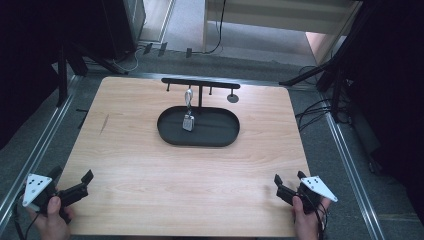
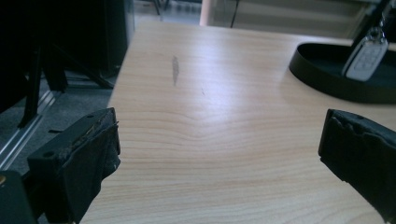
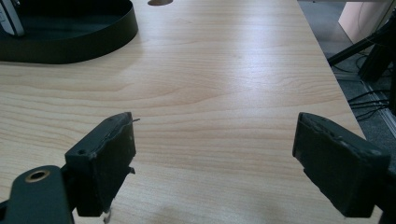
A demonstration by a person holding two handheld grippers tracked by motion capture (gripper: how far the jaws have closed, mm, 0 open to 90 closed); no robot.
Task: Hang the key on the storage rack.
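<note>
Both grippers (image 1: 71, 184) (image 1: 289, 181) agape near corners — key fob (image 1: 188, 121) hangs over tray (image 1: 220, 135).

Layout as seen from the high view: the surface (image 1: 150, 170) carries an oval tray (image 1: 220, 137) set toward its far side, near the middle. A stand (image 1: 200, 85) with a crossbar rises at the tray's far edge, and a key fob (image 1: 188, 121) hangs from the bar, its lower end inside the tray, left of the post. The left claw (image 1: 75, 187) rests at the near left corner of the surface and the right claw (image 1: 288, 186) at the near right corner, both with jaws spread apart, well apart from the tray. Floor and cables lie beyond and beside the surface.
</note>
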